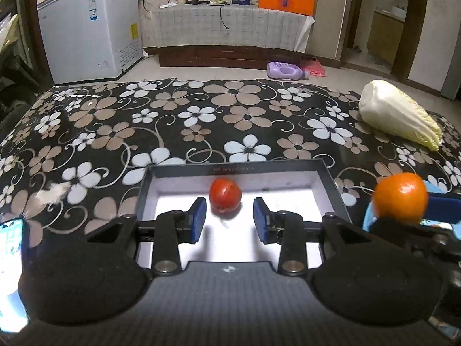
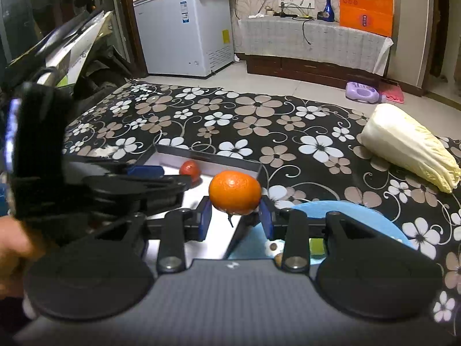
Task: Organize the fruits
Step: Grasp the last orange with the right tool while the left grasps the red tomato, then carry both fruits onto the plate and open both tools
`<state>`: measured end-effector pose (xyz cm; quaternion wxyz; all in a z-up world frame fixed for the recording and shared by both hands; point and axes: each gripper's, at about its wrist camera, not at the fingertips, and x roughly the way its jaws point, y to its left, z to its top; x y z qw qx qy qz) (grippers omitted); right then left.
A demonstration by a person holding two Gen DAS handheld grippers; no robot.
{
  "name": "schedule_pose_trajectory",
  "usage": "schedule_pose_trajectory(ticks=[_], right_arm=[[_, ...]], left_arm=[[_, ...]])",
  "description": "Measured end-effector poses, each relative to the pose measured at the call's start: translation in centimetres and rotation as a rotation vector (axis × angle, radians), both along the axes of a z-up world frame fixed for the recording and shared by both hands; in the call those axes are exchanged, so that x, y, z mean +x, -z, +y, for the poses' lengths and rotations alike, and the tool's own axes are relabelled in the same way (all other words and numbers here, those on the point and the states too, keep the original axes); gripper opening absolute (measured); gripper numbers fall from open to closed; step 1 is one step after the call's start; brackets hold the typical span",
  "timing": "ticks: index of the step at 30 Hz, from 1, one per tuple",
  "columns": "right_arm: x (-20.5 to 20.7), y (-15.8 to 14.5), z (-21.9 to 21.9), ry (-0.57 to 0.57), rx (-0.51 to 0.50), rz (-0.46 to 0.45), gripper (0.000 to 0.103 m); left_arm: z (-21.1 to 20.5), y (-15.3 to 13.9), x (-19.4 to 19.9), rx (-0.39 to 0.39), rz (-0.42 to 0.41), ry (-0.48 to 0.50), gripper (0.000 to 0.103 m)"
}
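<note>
A red tomato-like fruit (image 1: 225,195) lies loose inside a shallow dark box (image 1: 236,168) with a white floor, on the flowered table. My left gripper (image 1: 229,216) hangs over the box, open, with the red fruit just beyond its blue pads and not touched by them. My right gripper (image 2: 234,206) is shut on an orange (image 2: 234,191) and holds it in the air over the box's right wall. In the left wrist view the orange (image 1: 400,197) shows at the right edge. The right wrist view also shows the red fruit (image 2: 190,170) in the box (image 2: 207,158).
A napa cabbage (image 1: 400,115) lies at the table's right. A light blue plate (image 2: 345,210) with small bits on it sits right of the box, under my right gripper. A phone (image 1: 11,274) rides on the left gripper. A freezer and a cabinet stand beyond the table.
</note>
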<state>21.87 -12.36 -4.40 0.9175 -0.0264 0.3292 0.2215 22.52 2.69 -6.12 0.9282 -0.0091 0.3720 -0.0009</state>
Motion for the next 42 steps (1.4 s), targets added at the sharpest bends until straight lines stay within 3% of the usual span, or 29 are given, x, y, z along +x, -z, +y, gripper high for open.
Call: schedule_pose_trajectory(ticks=[13,17,25,31,35,41,42], right_arm=[[0.2,-0.2,-1.8,0.001,-0.008,-0.007,0.039],[0.2,-0.3,-2.3,0.007,-0.013,-0.01,0.039],[0.1,-0.5,-4.6,0.048,-0.051,-0.012,0.039],[0.5,1.0,-7.9,0.095,-0.103,0.065,0.039],[0.7,1.9,-8.8,0.104,-0.1,0.096,0.039],[0.8,2.7,-8.3,0.098,-0.115,0.121,0.04],[0.7,2.7,-8.3,0.099,-0.116,0.121,0.044]], left_arm=[[0.2,1.3,2.6,-0.001,-0.003,-0.012,0.041],[0.2,1.8,3.2,0.027,-0.012,-0.014,0.034],[0.9,1.6,2.7,0.005,-0.021,0.013,0.033],[-0.2,-1.1,-1.0,-0.051,-0.043,0.083,0.033],[-3.7,-3.3,-4.6,-0.086,-0.07,0.173,0.033],[-9.3,-3.0,-8.7,-0.092,-0.024,0.298,0.033],[-10.1,-3.0,-9.3,-0.083,-0.031,0.307,0.034]])
